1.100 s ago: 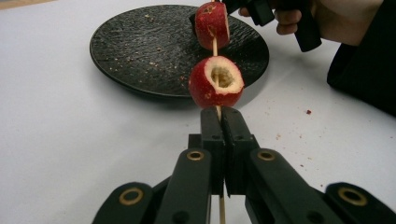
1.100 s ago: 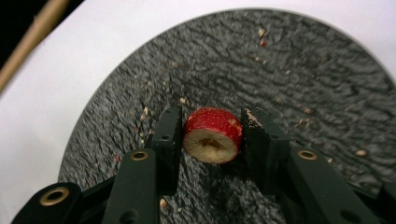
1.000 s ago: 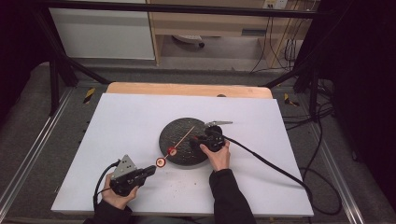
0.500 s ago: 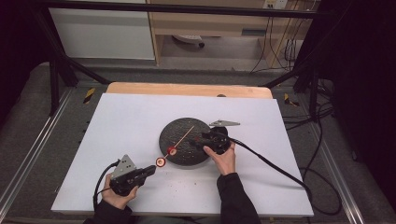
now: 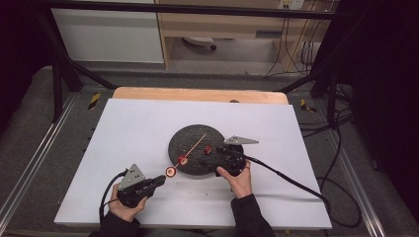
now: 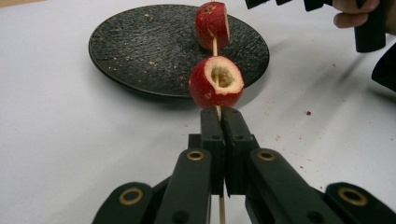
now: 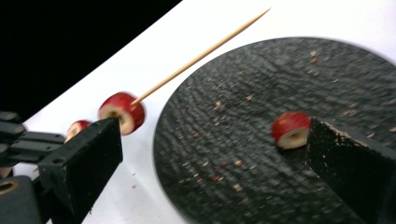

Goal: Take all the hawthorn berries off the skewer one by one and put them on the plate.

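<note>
My left gripper (image 5: 162,178) (image 6: 219,116) is shut on the near end of a thin wooden skewer (image 5: 195,145) (image 7: 201,56). The skewer slants up over a round black plate (image 5: 190,136) (image 6: 140,51) (image 7: 261,186). Two hollowed red fruit pieces sit on it: one (image 6: 215,81) (image 5: 171,171) right at the jaws, another (image 6: 212,23) (image 5: 183,160) (image 7: 122,111) further along. My right gripper (image 5: 206,159) (image 7: 215,128) hovers over the plate; its jaws have just been opening and stand wide. A loose red piece (image 7: 290,129) (image 5: 208,149) lies on the plate beside one jaw, ungripped.
The white table top (image 5: 138,133) carries small red crumbs near the plate. A wooden strip (image 5: 197,95) runs along the far edge. Black cables (image 5: 286,173) trail from the grippers, and metal frame rails (image 5: 29,163) flank the table.
The right gripper has drawn back to the right, toward the person, and its jaws have opened wide. The left gripper and the skewer have kept still.
</note>
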### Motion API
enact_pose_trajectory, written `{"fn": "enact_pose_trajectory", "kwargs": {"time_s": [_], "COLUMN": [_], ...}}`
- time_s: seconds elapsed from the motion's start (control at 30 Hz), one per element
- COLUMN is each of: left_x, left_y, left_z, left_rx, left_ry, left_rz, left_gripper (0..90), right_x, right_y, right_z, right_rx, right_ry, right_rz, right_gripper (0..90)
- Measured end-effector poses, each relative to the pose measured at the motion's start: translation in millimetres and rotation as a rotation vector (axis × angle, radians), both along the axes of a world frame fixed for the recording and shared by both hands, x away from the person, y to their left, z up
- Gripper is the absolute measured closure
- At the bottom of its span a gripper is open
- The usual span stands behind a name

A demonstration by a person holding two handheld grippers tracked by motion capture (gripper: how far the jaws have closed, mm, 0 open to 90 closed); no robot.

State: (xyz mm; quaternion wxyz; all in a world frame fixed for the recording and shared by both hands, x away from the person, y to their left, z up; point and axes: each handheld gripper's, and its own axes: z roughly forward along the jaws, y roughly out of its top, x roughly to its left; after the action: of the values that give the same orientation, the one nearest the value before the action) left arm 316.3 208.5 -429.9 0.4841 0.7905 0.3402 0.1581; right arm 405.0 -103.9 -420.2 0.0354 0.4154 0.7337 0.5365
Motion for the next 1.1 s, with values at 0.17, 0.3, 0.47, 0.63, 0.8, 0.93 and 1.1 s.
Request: {"fn": "enact_pose_trajectory", "kwargs": {"time_s": [0.17, 0.3, 0.47, 0.63, 0.8, 0.93, 1.1], "left_x": [0.0, -0.2, -0.1, -1.6, -2.3, -3.2, -4.4], "left_y": [-1.7, -2.7, -4.6, -6.7, -10.2, -13.2, -16.1], "left_z": [-0.8, -1.1, -2.0, -2.5, -3.3, -4.4, -4.6], "left_rx": [0.002, 0.005, 0.009, 0.011, 0.017, 0.021, 0.022], "left_ry": [0.0, 0.002, 0.005, 0.004, 0.005, 0.007, 0.006], "left_rz": [-0.002, -0.006, -0.01, -0.016, -0.029, -0.038, -0.046], "left_gripper": [88.3, 88.3, 88.3, 88.3, 88.3, 88.3, 88.3], "right_x": [-7.4, -13.0, -22.2, -29.2, -30.0, -29.9, -29.8], "right_y": [8.1, 16.6, 26.6, 35.5, 38.6, 39.4, 40.0], "right_z": [-8.0, -11.4, -11.5, -14.2, -16.7, -18.7, -19.8], "right_rx": [0.041, 0.055, 0.078, 0.117, 0.109, 0.116, 0.125], "right_ry": [0.016, 0.006, -0.009, -0.008, 0.003, 0.005, 0.021], "right_rz": [-0.004, -0.007, 0.004, -0.001, 0.002, 0.004, 0.002], "right_gripper": [4.2, 5.5, 7.8, 13.8, 21.9, 31.1, 40.5]}}
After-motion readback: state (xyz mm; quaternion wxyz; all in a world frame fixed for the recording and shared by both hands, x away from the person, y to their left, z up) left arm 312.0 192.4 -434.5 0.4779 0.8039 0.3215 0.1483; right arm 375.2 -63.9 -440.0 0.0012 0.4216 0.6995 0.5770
